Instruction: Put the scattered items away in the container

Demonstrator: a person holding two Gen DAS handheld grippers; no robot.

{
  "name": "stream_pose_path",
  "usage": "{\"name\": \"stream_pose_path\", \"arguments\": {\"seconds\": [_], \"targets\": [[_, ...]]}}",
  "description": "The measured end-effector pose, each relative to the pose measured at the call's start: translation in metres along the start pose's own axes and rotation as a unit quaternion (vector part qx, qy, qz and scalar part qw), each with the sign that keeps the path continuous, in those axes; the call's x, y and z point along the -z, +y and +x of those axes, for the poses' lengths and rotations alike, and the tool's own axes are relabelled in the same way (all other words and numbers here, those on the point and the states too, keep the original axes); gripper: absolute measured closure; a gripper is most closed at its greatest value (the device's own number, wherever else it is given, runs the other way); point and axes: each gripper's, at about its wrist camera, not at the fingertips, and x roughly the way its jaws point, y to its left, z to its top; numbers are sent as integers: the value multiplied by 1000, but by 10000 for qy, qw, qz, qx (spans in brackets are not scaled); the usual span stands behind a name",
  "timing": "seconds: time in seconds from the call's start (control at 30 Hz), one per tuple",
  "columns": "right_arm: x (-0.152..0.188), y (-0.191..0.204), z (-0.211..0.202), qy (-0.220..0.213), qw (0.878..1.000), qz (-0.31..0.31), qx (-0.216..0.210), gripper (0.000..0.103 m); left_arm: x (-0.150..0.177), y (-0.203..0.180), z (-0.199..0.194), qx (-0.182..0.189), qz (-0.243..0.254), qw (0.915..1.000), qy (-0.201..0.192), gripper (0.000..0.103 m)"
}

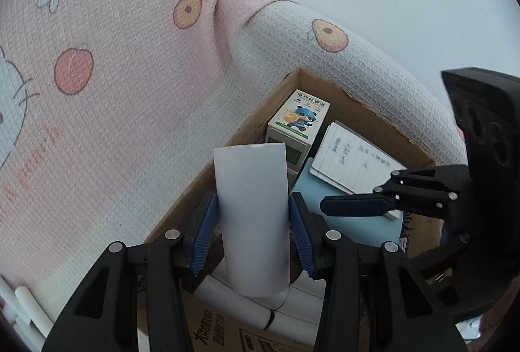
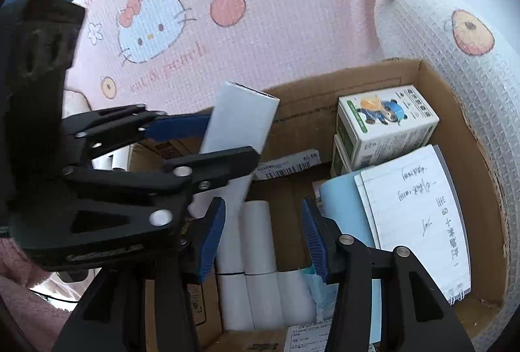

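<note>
Your left hand-held gripper (image 1: 253, 233) clamps the flattened white paper sleeve (image 1: 252, 219) above the brown cardboard box (image 2: 367, 85), ready to drop; right hand-held gripper (image 2: 263, 241) gapes empty over it.

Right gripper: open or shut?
Open. The right gripper has blue pads apart with nothing between them; white rolls lie below in the box.

Between the ribbed blue fingers (image 1: 204, 233), a smooth matt white paper roll (image 1: 253, 219). Beyond them, a rough brown cardboard box (image 2: 351, 92) holding a glossy printed carton (image 2: 386, 121), on waffle-textured cloth bedding (image 1: 123, 66).
</note>
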Motion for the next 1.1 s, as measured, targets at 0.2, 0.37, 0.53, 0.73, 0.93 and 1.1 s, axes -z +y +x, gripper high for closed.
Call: {"name": "stream_pose_path", "arguments": {"seconds": [0.2, 0.37, 0.53, 0.73, 0.93, 1.1], "targets": [[-1, 14, 10, -127, 9992, -363, -94, 56, 0, 3, 11, 377, -332, 9983, 284, 56], [-3, 20, 16, -274, 9970, -715, 55, 56, 1, 6, 16, 495, -537, 9965, 408, 56], [-7, 16, 27, -263, 9966, -781, 12, 56, 1, 15, 19, 761, -850, 9916, 603, 56], [-12, 13, 37, -133, 9974, -712, -34, 56, 2, 18, 18, 835, -1014, 9892, 652, 56], [-13, 17, 46, 158, 9968, -787, 53, 66, 5, 14, 20, 573, -942, 9919, 634, 56], [-17, 7, 53, 336, 9980, -491, -205, 66, 4, 19, 24, 662, -1114, 9885, 778, 56]]}}
